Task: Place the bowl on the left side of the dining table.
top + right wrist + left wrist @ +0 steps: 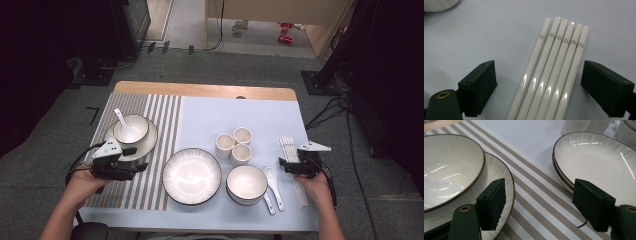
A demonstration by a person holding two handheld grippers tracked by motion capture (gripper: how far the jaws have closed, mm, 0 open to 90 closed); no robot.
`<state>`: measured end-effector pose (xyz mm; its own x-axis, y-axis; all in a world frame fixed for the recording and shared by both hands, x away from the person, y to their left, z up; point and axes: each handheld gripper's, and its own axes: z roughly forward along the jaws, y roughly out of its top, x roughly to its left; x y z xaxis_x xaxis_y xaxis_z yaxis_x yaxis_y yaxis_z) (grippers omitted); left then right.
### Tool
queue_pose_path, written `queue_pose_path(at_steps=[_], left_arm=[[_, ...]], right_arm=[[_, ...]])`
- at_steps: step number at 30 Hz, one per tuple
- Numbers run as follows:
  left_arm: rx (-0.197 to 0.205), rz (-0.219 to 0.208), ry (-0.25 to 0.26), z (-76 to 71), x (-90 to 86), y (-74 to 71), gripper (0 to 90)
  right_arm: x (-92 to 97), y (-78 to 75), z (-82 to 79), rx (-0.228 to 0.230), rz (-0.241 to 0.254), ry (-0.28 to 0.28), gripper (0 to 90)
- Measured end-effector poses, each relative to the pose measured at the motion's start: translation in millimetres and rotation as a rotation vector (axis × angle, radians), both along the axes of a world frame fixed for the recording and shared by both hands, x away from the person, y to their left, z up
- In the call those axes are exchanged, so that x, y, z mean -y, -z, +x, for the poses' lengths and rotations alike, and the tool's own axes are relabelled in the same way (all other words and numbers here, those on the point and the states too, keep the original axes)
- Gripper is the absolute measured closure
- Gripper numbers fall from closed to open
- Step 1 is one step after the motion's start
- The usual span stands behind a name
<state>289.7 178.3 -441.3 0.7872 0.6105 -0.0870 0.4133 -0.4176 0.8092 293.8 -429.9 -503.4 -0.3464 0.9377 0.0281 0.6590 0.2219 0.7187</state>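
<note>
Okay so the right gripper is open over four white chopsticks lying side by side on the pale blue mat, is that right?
Not quite: the right gripper view shows six white chopsticks, not four. The rest holds: they lie side by side on the pale blue mat, and the right gripper is open, its jaws standing either side of the bundle without touching it.

Bowl (131, 129) on saucer (148, 144) (spoon (120, 117) inside), chopsticks (292, 150) far rt.

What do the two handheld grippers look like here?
Both the left gripper and the right gripper have black bodies, each topped by a grey three-cornered plate and trailing a black cable. Close up, the fingers are dark, blocky rectangular pads with small screw holes, carried on arms with a brass-coloured eyelet. No sleeves are visible.
</note>
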Motion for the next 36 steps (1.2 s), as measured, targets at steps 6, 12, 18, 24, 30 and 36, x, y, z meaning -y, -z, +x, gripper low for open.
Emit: queue_pose_path(at_steps=[6, 12, 18, 24, 30, 36], left_arm=[[-0.008, 0.011, 0.052, -6.8, 0.0, 15.4, 27.0], [-0.014, 0.04, 0.089, -9.9, 2.1, 28.8, 26.3], [-0.079, 0.041, 0.094, -10.0, 7.4, 40.5, 26.3], [-0.101, 0.102, 0.165, -12.0, 10.8, 49.8, 26.9], [-0.084, 0.093, 0.171, -12.0, 10.6, 52.2, 26.3], [-0.06, 0.107, 0.181, -16.6, 14.2, 54.5, 18.4]], right_arm=[[-0.2, -0.1, -0.1, 0.0, 0.0, 0.003, 12.9], [-0.5, -0.3, -0.6, 0.0, 0.0, 0.006, 13.4], [-0.7, -1.1, -1.3, 0.001, 0.002, 0.011, 15.4], [2.9, -5.5, -3.0, 0.01, 0.021, 0.026, 21.2], [8.9, -12.0, -6.7, 0.031, 0.028, 0.038, 33.7], [16.3, -15.5, -9.3, 0.034, 0.047, 0.071, 45.9]])
